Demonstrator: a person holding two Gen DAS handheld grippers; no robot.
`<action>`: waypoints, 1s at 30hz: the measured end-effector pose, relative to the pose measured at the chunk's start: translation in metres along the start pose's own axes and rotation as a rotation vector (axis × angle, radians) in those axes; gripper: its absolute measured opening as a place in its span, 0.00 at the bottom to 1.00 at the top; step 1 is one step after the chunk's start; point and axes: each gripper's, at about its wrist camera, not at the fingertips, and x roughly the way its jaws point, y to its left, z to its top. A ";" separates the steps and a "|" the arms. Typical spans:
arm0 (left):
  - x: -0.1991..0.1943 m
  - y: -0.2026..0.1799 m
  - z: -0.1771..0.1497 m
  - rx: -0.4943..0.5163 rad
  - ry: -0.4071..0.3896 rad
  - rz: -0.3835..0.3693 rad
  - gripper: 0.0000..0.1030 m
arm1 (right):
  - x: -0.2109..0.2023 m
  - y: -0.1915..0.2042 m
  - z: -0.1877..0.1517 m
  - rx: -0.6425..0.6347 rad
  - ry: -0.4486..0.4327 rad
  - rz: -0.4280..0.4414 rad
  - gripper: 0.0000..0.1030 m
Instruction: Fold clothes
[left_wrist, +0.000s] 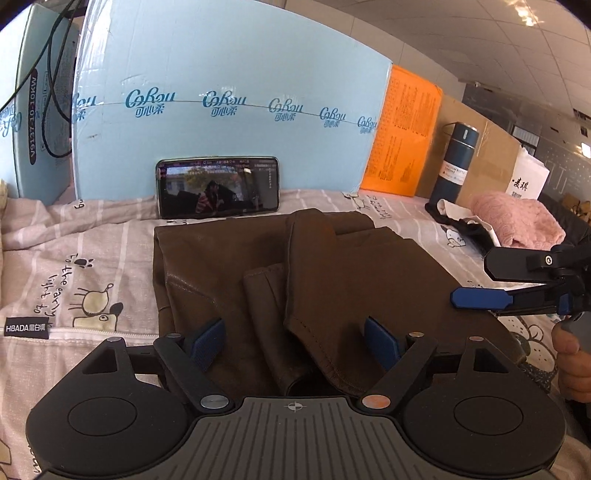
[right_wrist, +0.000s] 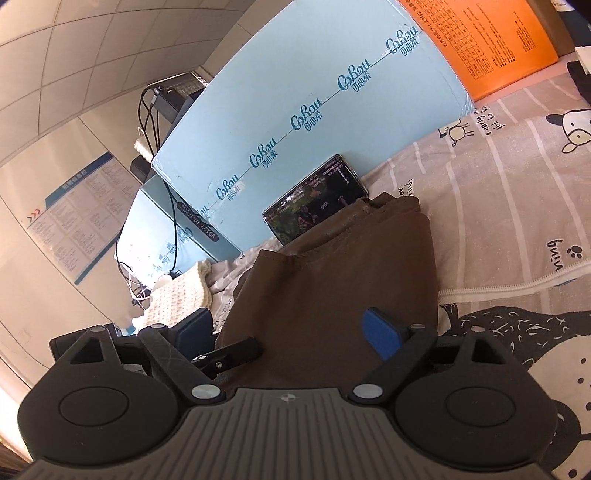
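brown garment (left_wrist: 258, 266) folded, both tongs apart

my left tongs (left_wrist: 293, 341) and right tongs (right_wrist: 288, 332) gape over its near hem; bare bedsheet (left_wrist: 81, 236) flanks both edges.

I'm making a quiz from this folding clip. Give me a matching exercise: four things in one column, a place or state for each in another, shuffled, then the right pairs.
Things:
1. phone
2. brown garment
3. dark blue bottle
4. pink knitted item

Places or states:
A. lies folded in layers on the patterned bed sheet
B. stands upright in front of the brown cardboard box
C. leans, screen lit, against the light blue box
D. lies bunched at the right, beyond the right hand-held gripper

Pairs: 1-C, 2-A, 3-B, 4-D
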 end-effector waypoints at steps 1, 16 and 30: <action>0.000 -0.001 0.000 0.002 -0.003 -0.006 0.71 | 0.000 0.000 0.000 0.001 -0.001 0.000 0.86; -0.010 0.005 0.007 0.012 -0.089 0.038 0.50 | -0.010 -0.001 0.001 0.016 -0.072 0.047 0.86; -0.013 0.018 0.004 0.030 -0.094 0.161 0.75 | -0.014 -0.002 0.002 0.005 -0.118 -0.012 0.87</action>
